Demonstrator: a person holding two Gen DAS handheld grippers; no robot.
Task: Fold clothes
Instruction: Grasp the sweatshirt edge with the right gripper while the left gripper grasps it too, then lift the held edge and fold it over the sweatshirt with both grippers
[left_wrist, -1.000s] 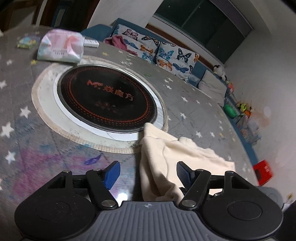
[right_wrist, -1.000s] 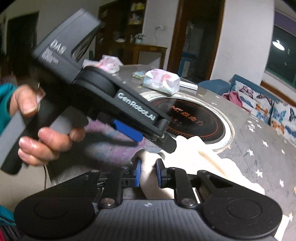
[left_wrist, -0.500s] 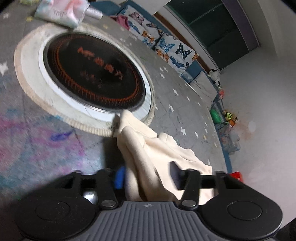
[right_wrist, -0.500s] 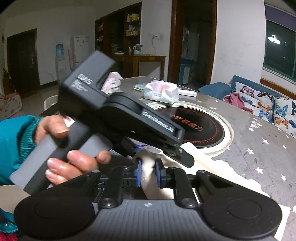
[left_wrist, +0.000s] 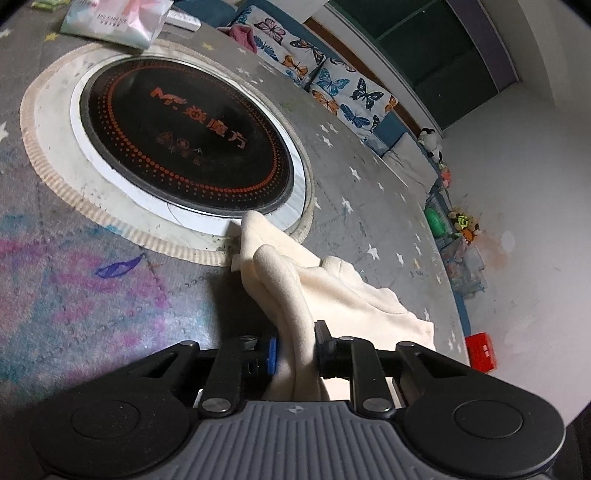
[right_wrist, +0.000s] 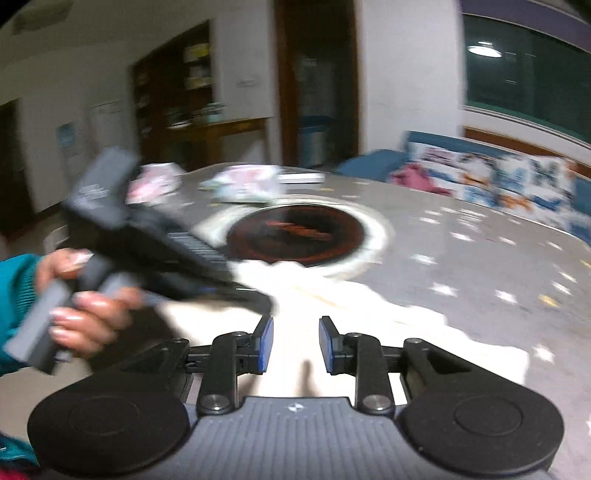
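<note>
My left gripper (left_wrist: 293, 349) pinches the cloth (left_wrist: 332, 295) near the table's (left_wrist: 92, 295) burner; right gripper (right_wrist: 295, 345) hangs apart. I lift evenly, avoiding bunching.

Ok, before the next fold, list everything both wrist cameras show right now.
cream garment: one, cream, on table, touching cooktop rim
round induction cooktop: one, black with orange dots, set in table centre
star-print tablecloth: one, grey, covering table
tissue pack: one, pink and white, beyond cooktop
butterfly cushions: several, white and blue, on sofa behind
red box: one, floor at right
left hand-held gripper: shut on cream garment
right hand-held gripper: open above garment
hand: one, teal sleeve, holding left gripper
</note>
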